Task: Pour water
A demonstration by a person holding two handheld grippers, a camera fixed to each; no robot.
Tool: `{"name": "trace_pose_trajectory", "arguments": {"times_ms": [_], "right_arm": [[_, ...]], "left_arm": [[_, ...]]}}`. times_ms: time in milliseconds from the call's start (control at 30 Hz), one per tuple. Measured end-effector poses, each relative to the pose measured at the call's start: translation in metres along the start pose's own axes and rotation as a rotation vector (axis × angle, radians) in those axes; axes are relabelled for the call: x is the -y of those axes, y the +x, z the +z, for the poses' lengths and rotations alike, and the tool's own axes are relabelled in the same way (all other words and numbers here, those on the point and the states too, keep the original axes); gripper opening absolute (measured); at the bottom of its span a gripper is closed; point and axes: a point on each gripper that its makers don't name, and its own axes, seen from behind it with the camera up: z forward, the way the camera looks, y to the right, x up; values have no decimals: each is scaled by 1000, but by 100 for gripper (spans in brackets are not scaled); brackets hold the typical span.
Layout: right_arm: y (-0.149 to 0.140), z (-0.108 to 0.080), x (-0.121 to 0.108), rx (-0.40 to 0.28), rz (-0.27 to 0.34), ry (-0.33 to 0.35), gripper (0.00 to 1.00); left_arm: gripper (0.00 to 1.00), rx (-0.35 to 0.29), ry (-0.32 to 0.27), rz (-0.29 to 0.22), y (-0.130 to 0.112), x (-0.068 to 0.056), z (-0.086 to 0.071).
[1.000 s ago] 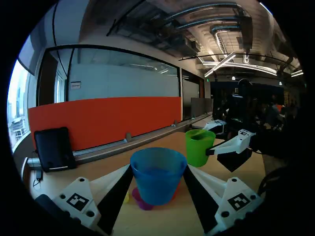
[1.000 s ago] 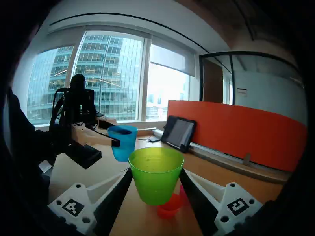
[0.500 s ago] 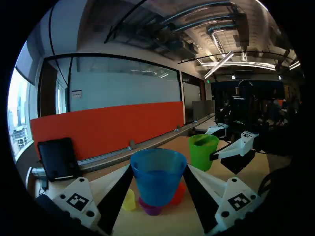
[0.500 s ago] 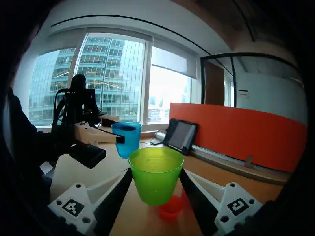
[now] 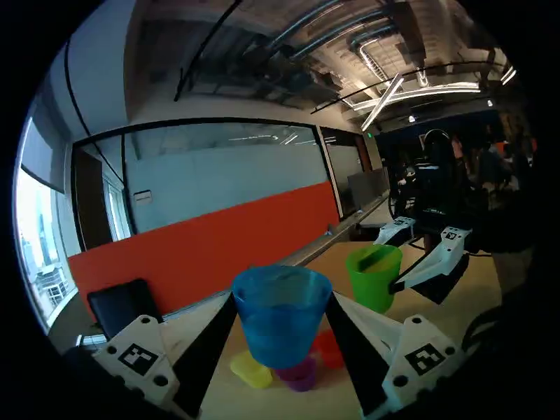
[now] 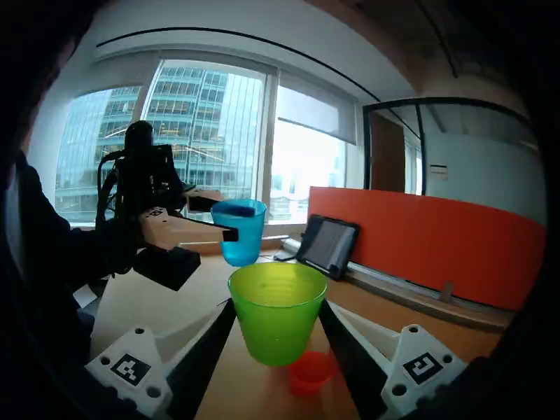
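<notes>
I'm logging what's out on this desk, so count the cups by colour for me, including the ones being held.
blue cup: 1
green cup: 1
yellow cup: 1
purple cup: 1
red-orange cup: 1
Total: 5 cups

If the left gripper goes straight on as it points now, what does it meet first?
Probably the orange partition behind the desk, though depth is unclear. The green cup sits right of that line; the small cups lie below the held blue cup.
</notes>
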Motion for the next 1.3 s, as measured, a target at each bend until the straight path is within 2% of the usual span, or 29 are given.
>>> {"name": "trace_pose_trajectory", "arguments": {"times_ms": [267, 500, 767, 1300], "right_arm": [[1, 3, 5, -7, 1, 9, 89], [1, 5, 10, -10, 0, 21, 89], [-2, 10, 15, -15, 6, 35, 89], [-5, 23, 30, -24, 16, 70, 88]], "left_arm": [[86, -33, 24, 82, 19, 3, -2], [86, -52, 48, 180, 32, 4, -1], [86, -44, 54, 269, 39, 3, 1], [86, -22, 73, 487, 57, 2, 1]]}}
